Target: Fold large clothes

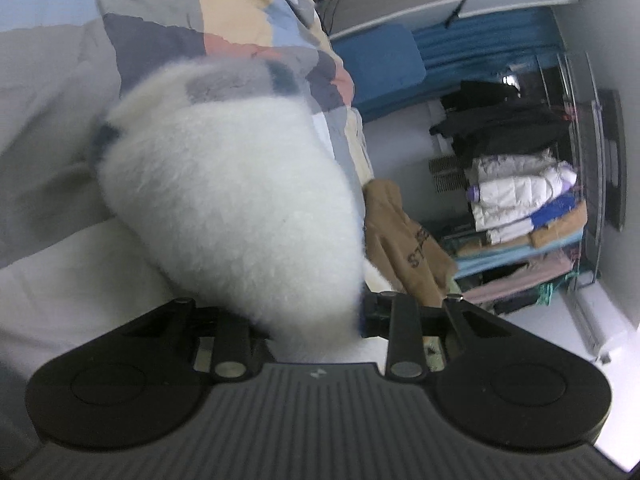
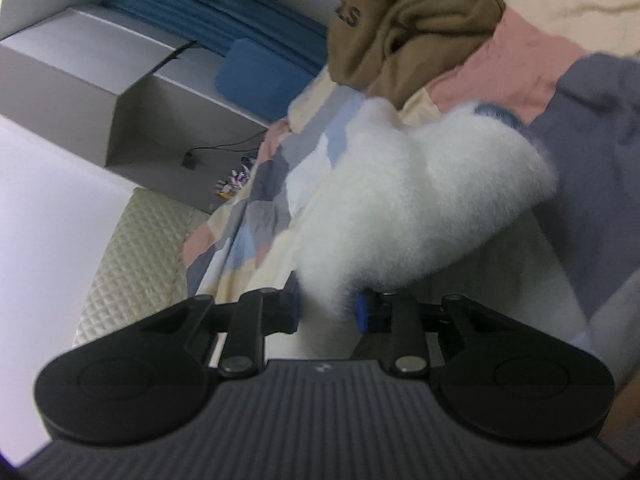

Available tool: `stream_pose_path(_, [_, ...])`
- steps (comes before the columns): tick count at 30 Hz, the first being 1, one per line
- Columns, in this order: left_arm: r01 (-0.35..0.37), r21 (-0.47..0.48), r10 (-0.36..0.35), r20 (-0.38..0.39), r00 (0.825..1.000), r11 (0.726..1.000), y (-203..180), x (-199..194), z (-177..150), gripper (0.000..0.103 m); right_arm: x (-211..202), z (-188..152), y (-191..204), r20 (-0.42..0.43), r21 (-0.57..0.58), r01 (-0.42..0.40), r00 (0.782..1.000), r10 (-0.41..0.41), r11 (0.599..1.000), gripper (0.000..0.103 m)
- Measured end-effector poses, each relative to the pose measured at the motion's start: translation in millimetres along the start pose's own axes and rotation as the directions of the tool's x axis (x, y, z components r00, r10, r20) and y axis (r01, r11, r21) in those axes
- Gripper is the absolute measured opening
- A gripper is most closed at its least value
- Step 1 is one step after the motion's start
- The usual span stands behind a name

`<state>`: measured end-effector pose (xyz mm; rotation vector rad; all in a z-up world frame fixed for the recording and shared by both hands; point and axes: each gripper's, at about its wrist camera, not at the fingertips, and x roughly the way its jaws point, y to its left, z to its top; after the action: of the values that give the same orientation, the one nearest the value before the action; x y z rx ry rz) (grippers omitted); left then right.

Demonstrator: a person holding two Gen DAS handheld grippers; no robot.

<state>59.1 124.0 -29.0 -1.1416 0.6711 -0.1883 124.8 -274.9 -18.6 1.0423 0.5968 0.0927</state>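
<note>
White fleece garment (image 1: 232,208) pinched between both grippers' jaws, above patchwork quilt (image 2: 520,56)

White fluffy fleece garment (image 1: 224,208), bunched, lifted above patchwork bedspread (image 1: 192,12)

A bed with a patchwork quilt (image 1: 224,12) in pink, cream, blue and grey fills the foreground. Beyond it hang blue curtains (image 1: 484,40) against a pale wall (image 1: 600,32). A metal rack (image 1: 576,184) holds stacked folded clothes (image 1: 520,204). A quilted cream mattress (image 2: 132,264) shows beside a grey cabinet (image 2: 80,64).
</note>
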Motion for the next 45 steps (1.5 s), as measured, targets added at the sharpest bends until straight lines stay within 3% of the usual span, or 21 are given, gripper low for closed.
stream_pose_path(2, [-0.016,0.023,0.016,-0.013,1.000,1.000,0,-1,-4,0.038,-1,-1,-2,-0.003,-0.018,0.011,1.000,-0.011,1.000,0.030])
stream_pose_path(5, [-0.034,0.026,0.035,-0.057,0.998,0.999,-1,9,-6,0.054,8,1,-10,-0.032,0.002,0.044,0.999,-0.044,0.999,0.037])
stream_pose_path(6, [-0.028,0.025,0.030,-0.076,0.997,0.999,-1,10,-6,0.062,10,2,-13,-0.045,0.017,0.049,0.998,-0.049,0.999,0.043])
stream_pose_path(7, [-0.024,0.020,0.025,-0.089,0.996,1.000,1,11,-5,0.066,9,3,-15,-0.055,0.027,0.044,0.998,-0.043,0.999,0.052])
stream_pose_path(9, [-0.009,0.014,0.010,-0.095,0.995,1.000,2,9,-5,0.071,5,2,-13,-0.058,0.027,0.011,0.998,-0.009,1.000,0.059])
stream_pose_path(14, [0.015,0.050,-0.012,-0.062,0.998,0.999,-8,3,3,0.071,-7,4,1,-0.027,-0.038,-0.067,0.997,0.066,0.997,0.059])
stream_pose_path(21, [0.050,0.169,-0.050,-0.004,0.999,0.984,-46,12,19,0.073,-3,32,28,0.024,-0.138,-0.143,0.989,0.148,0.980,0.059])
stream_pose_path(26, [0.049,0.240,-0.054,0.017,0.998,0.969,-66,51,41,0.075,31,60,47,0.004,-0.231,-0.112,0.993,0.116,0.966,0.059])
stream_pose_path(33, [-0.043,0.351,0.043,0.009,0.999,0.936,-75,132,71,0.075,98,87,54,-0.041,-0.336,-0.012,0.999,-0.002,0.942,0.058])
stream_pose_path(40, [-0.026,0.424,0.025,0.009,1.000,0.905,-53,199,102,0.075,157,97,37,-0.036,-0.399,0.038,0.998,-0.057,0.916,0.055])
stream_pose_path(45, [-0.006,0.422,0.006,0.002,1.000,0.906,-37,232,120,0.075,183,97,29,-0.036,-0.485,0.057,0.996,-0.086,0.873,0.055])
